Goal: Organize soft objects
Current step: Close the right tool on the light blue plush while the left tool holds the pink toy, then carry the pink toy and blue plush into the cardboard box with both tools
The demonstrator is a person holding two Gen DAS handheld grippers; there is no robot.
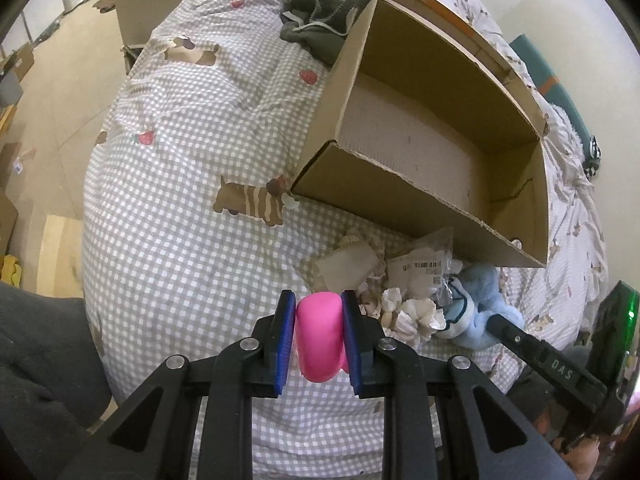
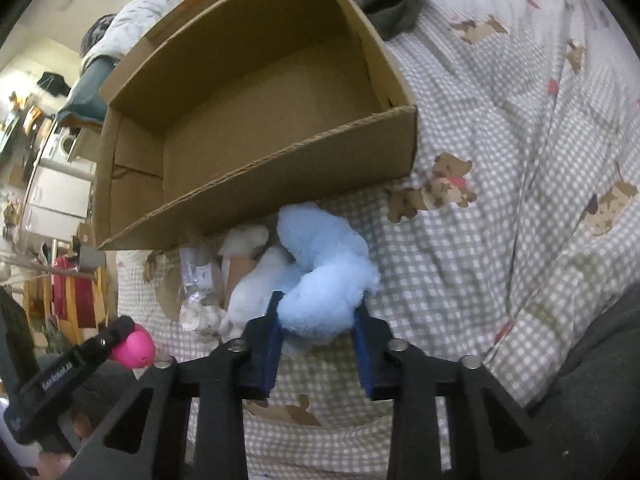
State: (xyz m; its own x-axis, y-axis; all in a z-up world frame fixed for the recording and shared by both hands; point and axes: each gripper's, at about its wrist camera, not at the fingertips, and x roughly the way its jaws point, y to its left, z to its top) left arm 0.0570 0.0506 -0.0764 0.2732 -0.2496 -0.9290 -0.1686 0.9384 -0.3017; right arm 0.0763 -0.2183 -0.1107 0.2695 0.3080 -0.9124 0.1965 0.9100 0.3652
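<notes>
My left gripper (image 1: pixel 318 300) is shut on a pink soft ball (image 1: pixel 319 336), held over the checked bedsheet; the ball also shows in the right wrist view (image 2: pixel 134 346). My right gripper (image 2: pixel 318 302) is shut on a light blue plush toy (image 2: pixel 324 276), which also shows in the left wrist view (image 1: pixel 478 308). An open cardboard box (image 1: pixel 400 190) lies on the bed just beyond both grippers, its inside bare; it also shows in the right wrist view (image 2: pixel 280 184). White plush pieces (image 2: pixel 256 284) and shells (image 1: pixel 412 316) lie in front of the box.
A plastic packet with a barcode label (image 1: pixel 424 268) and a brown card piece (image 1: pixel 348 266) lie by the box's near wall. Dark green clothing (image 1: pixel 316 28) is heaped behind the box. The bed's left edge drops to the floor (image 1: pixel 60 100).
</notes>
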